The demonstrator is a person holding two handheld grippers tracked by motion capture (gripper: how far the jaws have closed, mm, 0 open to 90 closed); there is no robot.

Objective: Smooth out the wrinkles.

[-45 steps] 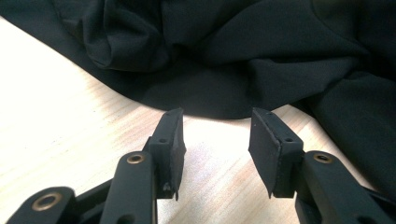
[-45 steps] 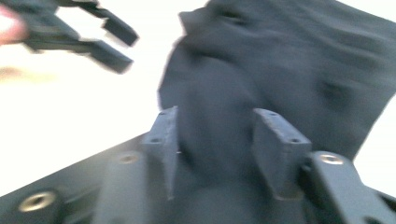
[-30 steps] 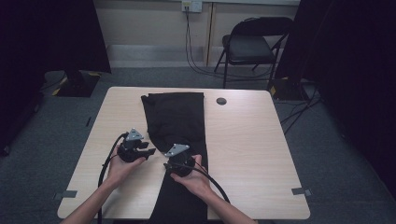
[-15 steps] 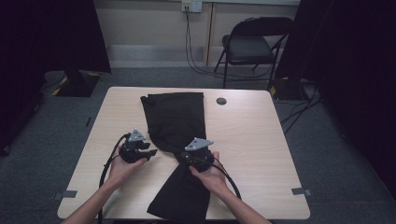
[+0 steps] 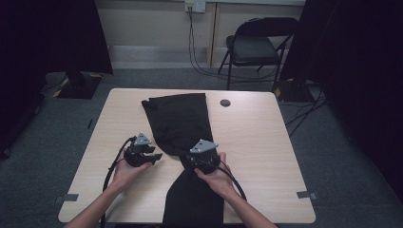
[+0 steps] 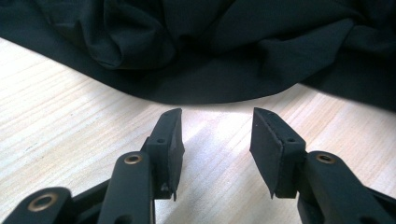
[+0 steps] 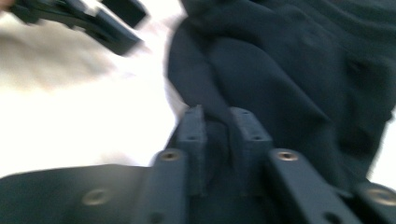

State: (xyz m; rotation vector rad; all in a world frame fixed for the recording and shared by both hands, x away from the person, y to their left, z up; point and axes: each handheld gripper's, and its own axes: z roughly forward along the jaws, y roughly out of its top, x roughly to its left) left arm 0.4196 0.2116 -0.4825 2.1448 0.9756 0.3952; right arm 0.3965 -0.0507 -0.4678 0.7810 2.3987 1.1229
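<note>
- A black cloth (image 5: 179,124) lies along the middle of the light wooden table (image 5: 256,142) in the high view, running from the upper centre of the tabletop down to its bottom edge, narrowest and bunched at mid-length.
- The right gripper (image 5: 196,160) sits at the centre of that view, right on the bunched narrow part, with a hand (image 5: 216,178) behind it.
- In the right gripper view the picture is blurred, yet the two jaws stand close together at lower centre with a ridge of the dark cloth (image 7: 280,70) pinched between them; these jaws have just been opening a little, the fold still between them.
- The left gripper (image 5: 154,156) rests left of centre in the high view, just beside the cloth's left edge.
- In the left gripper view its jaws stand spread over bare wood, nothing between them; the cloth's (image 6: 210,51) curved hem fills the upper part of the frame, just beyond the tips and apart from them.
</note>
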